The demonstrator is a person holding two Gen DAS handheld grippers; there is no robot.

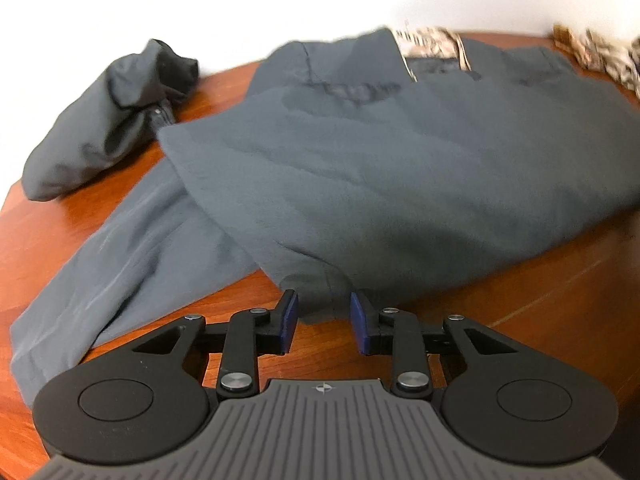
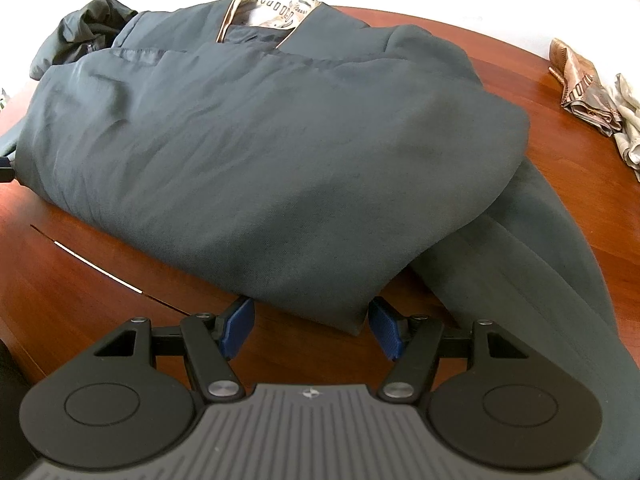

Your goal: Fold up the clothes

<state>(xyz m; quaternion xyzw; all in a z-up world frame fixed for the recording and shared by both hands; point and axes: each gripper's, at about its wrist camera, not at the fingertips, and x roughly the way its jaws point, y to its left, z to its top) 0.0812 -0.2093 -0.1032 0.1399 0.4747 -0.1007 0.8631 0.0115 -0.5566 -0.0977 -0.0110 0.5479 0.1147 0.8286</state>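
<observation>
A dark grey-blue jacket point(image 1: 360, 168) lies folded over on a round reddish wooden table point(image 1: 540, 300), with a patterned lining point(image 1: 432, 46) showing at its collar. Its hood point(image 1: 108, 120) is bunched at the far left and one sleeve point(image 1: 120, 264) trails toward the near left. My left gripper point(image 1: 324, 322) stands at the near hem, a tuck of fabric between its blue pads point(image 1: 290, 320), which show no squeeze on it. My right gripper point(image 2: 312, 330) is wide open around the hem corner of the jacket point(image 2: 280, 160), its pads point(image 2: 240, 326) off the cloth. The other sleeve point(image 2: 540, 280) runs down the right.
A crumpled brown and white patterned cloth point(image 2: 588, 92) lies at the table's far right edge. A thin seam line point(image 2: 100, 266) crosses the table point(image 2: 80, 300) on the near left. Beyond the table's rim all is bright white.
</observation>
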